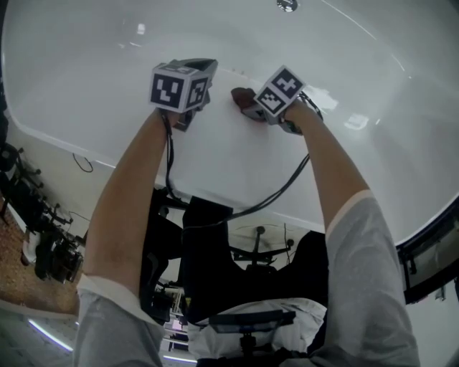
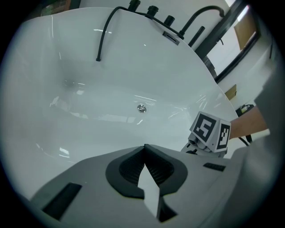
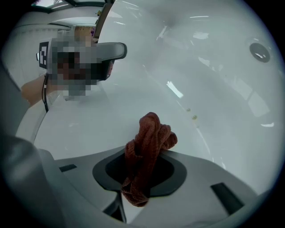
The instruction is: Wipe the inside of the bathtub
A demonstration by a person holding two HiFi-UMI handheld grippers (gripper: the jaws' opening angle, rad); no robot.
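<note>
The white bathtub fills the top of the head view, with its drain at the bottom of the basin. My right gripper is shut on a bunched red-brown cloth. It holds the cloth over the tub's near inner wall, just left of its marker cube. My left gripper is shut with nothing between its jaws. It hovers beside the right one above the near wall, under its own marker cube.
Black tap fittings and a thin black hose sit on the tub's far rim. A round overflow fitting is set in the tub wall. Small specks mark the wall near the cloth. Cables trail from the grippers over the near rim.
</note>
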